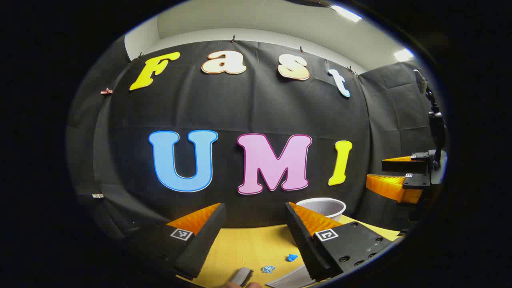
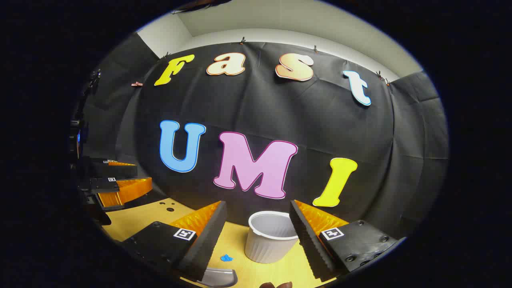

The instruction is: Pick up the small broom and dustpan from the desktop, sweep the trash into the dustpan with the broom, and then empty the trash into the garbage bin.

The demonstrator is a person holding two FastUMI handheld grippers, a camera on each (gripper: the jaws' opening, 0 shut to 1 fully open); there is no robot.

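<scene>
Left gripper view, near to far. Left gripper [image 1: 254, 236]: jaws wide apart, nothing between them, held above the desk [image 1: 256, 244]. Just below the gap between the jaws, at the bottom edge: a grey bristled end, probably the small broom [image 1: 242, 276]. Beside it, under the right-hand jaw: a grey curved sheet, probably the dustpan [image 1: 290, 280]. Between these and slightly farther: two blue scraps of trash [image 1: 292, 257], lying on the desk near the inner face of the right-hand jaw. Beyond that jaw's tip: white garbage bin [image 1: 322, 207], upright, open. Far off to the right of the jaws: the right gripper [image 1: 394, 174], raised.

Right gripper view, near to far. Right gripper [image 2: 256, 240]: jaws wide apart, empty. Below the left-hand jaw: the grey dustpan's rounded edge [image 2: 218, 277]. Just past it, inside the gap: one blue scrap [image 2: 226, 258]. Straight ahead between the jaw tips: the bin [image 2: 270, 238], ribbed, standing on the desk [image 2: 136, 218]. Far left of the jaws: the left gripper [image 2: 120, 180].

Risks, as judged. Neither tool is grasped yet; both lie at the frame edge, so a blind descent could miss a handle or nudge the tool sideways. The scraps look light: a jaw passing close could scatter them. The bin stands close to the working area and looks easily tipped.
</scene>
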